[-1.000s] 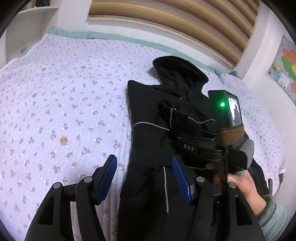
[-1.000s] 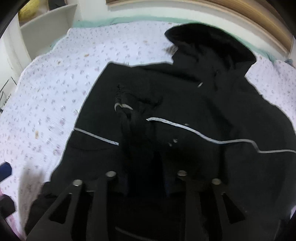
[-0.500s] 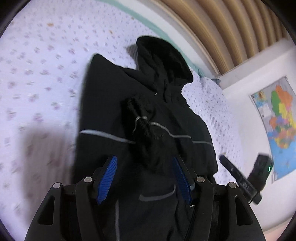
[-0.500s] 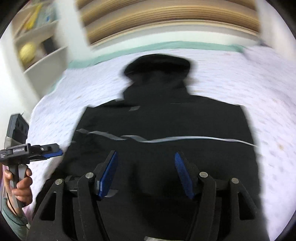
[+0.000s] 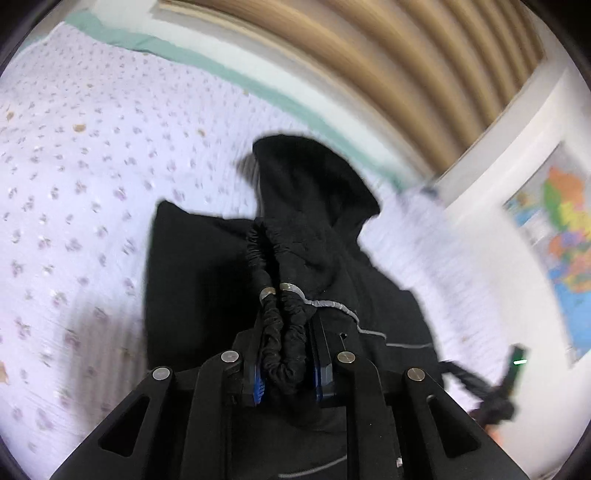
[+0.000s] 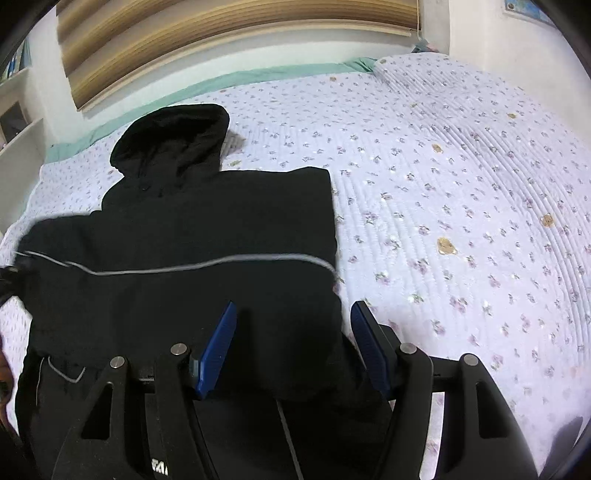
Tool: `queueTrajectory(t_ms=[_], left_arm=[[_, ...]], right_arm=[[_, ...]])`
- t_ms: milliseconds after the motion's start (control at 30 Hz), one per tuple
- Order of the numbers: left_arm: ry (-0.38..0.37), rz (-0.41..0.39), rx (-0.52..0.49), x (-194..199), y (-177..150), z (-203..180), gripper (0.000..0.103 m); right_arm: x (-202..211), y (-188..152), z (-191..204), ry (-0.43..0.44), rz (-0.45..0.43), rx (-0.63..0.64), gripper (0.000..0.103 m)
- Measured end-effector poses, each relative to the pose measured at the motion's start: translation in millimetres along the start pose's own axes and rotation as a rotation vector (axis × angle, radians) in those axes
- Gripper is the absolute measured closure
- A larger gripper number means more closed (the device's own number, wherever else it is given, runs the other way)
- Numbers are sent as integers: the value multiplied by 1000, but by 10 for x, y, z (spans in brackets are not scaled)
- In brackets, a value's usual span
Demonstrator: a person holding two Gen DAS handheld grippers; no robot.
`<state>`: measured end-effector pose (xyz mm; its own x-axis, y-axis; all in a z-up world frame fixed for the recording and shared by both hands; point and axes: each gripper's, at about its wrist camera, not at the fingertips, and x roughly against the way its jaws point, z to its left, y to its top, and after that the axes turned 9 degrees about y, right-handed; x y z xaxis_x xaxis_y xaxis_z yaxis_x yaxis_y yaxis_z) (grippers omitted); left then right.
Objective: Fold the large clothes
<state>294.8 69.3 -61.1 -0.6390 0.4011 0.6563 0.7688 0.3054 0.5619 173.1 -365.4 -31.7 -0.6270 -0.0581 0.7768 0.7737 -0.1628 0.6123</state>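
Observation:
A black hooded jacket (image 6: 207, 229) with a thin grey stripe (image 6: 221, 264) lies front-down on the bed, hood (image 6: 173, 136) toward the headboard. In the left wrist view my left gripper (image 5: 286, 332) is shut on the gathered elastic cuff (image 5: 273, 317) of a sleeve, which stretches over the jacket's body (image 5: 192, 266) toward the hood (image 5: 306, 177). My right gripper (image 6: 293, 317) stands open just above the jacket's right edge, and its blue pads (image 6: 218, 339) touch no cloth. The jacket's hem lies hidden under both grippers.
A lilac flowered bedspread (image 6: 461, 184) lies bare to the jacket's right and, in the left wrist view, to its left (image 5: 74, 184). A wooden slatted headboard (image 6: 221, 33) and white shelves (image 6: 18, 144) stand behind. A coloured map (image 5: 561, 229) hangs on the wall.
My left gripper swung over the jacket and closed on the sleeve cuff. My right gripper let go, opened and moved across to the jacket's right edge.

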Motion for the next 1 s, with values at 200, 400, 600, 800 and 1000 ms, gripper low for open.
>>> queueTrajectory(t_ms=[200, 400, 600, 800, 1000], left_arm=[[111, 241, 62, -494, -267, 527, 84], [101, 189, -4, -232, -295, 469, 77], [276, -71, -205, 489, -131, -76, 46], [247, 60, -300, -144, -111, -550, 45], [347, 125, -335, -813, -369, -371, 46]], right_arm=[[-513, -114, 420, -86, 46, 100, 33], [-610, -109, 190, -51, 90, 9, 28], [-211, 114, 312, 87, -8, -42, 28], [-620, 298, 1134, 101, 25, 139, 28], [-1279, 140, 1281, 41, 123, 214, 28]])
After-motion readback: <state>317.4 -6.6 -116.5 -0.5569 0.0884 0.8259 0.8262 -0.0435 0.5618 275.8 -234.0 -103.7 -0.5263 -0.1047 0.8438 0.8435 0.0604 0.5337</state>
